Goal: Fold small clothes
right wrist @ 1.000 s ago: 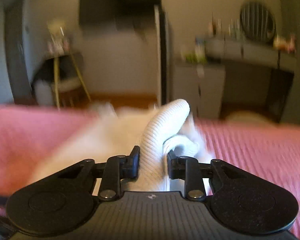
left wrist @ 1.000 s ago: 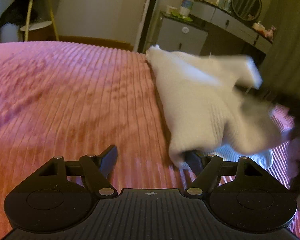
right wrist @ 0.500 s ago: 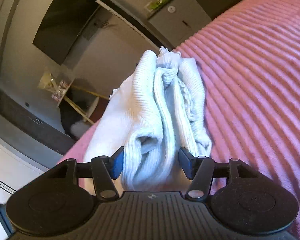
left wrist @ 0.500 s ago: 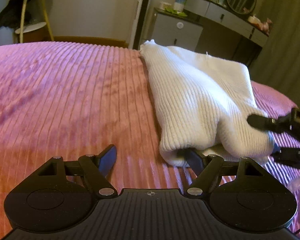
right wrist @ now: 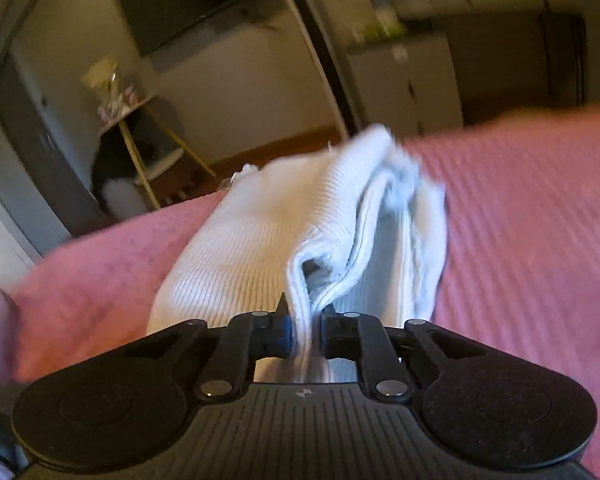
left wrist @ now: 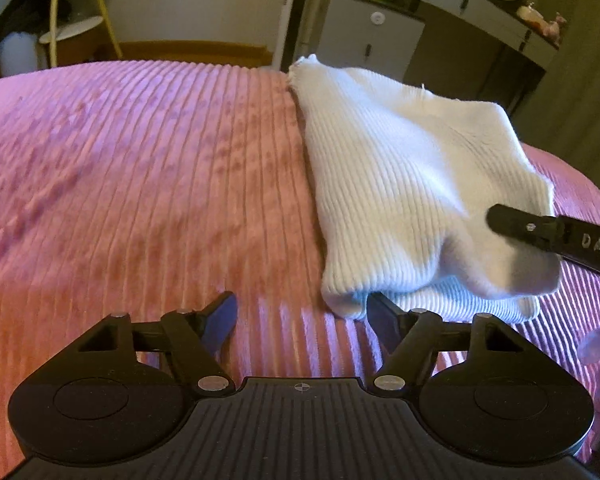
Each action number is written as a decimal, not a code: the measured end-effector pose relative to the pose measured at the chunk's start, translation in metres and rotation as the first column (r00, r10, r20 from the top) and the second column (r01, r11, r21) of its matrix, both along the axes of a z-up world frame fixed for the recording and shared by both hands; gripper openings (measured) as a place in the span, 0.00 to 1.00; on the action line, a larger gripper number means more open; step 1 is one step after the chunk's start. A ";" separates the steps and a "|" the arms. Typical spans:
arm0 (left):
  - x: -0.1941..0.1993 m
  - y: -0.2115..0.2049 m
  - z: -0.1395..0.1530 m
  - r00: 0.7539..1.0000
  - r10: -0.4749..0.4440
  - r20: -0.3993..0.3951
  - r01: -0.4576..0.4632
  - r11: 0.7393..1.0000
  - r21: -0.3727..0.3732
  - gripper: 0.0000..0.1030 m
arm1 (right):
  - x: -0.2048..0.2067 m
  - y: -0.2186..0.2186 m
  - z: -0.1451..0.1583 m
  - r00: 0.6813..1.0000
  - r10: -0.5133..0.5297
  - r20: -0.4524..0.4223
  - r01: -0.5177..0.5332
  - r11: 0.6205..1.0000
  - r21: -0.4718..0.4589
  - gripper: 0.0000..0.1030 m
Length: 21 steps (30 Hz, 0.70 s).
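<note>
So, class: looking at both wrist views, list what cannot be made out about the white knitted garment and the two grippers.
- White knitted garment: its type; folded on the pink bedspread, layers hidden.
- Right gripper: how many layers its shut jaws pinch; right wrist view blurred.
- Left gripper: whether its right finger touches the fold; left wrist view, the hem overlaps it.
- Right gripper's body: cut off by the left wrist view's edge.
</note>
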State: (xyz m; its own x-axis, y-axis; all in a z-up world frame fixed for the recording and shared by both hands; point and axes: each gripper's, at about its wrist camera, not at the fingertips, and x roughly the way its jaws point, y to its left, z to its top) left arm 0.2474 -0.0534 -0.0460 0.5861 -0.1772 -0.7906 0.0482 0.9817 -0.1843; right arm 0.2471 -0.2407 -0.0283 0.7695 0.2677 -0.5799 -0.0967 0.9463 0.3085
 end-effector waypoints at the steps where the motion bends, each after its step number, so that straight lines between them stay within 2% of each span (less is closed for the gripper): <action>1: 0.001 0.000 0.002 1.000 0.004 0.000 -0.004 1.000 0.003 0.74 | -0.004 0.003 0.005 0.999 -0.008 0.034 0.009 0.999 -0.044 0.11; 4: 0.001 -0.002 0.004 1.000 -0.001 0.000 0.001 1.000 0.018 0.74 | -0.008 0.000 0.007 0.999 -0.027 0.044 0.029 0.998 -0.048 0.11; 7: 0.002 -0.004 0.001 1.000 -0.013 -0.012 0.014 0.999 0.044 0.74 | -0.001 0.009 -0.015 0.999 -0.029 0.016 0.031 0.981 -0.191 0.13; 9: 0.002 -0.002 0.002 0.999 -0.025 -0.023 0.026 0.998 0.058 0.74 | 0.000 0.007 -0.027 1.000 -0.006 -0.014 0.003 0.978 -0.209 0.14; 10: 0.000 0.001 0.005 0.999 -0.030 -0.020 0.032 0.997 0.063 0.74 | 0.000 0.006 -0.027 1.000 0.000 0.003 0.000 0.977 -0.212 0.16; 13: -0.006 0.012 0.015 0.999 -0.039 0.000 0.039 0.994 0.098 0.75 | -0.003 -0.001 -0.014 1.000 -0.022 0.005 0.023 0.987 -0.158 0.24; 15: -0.007 0.021 0.026 0.999 -0.028 0.038 0.024 0.994 0.110 0.75 | -0.011 -0.007 -0.005 0.998 -0.038 0.047 0.045 0.986 -0.162 0.31; 18: -0.001 0.029 0.041 0.996 -0.002 0.090 -0.004 0.998 0.068 0.77 | -0.018 -0.005 0.010 0.991 -0.060 0.123 0.082 0.979 -0.186 0.31; 21: 0.019 0.020 0.046 0.995 -0.007 0.100 0.004 0.999 0.037 0.78 | -0.005 0.009 0.021 0.986 -0.001 0.164 0.036 0.976 -0.213 0.31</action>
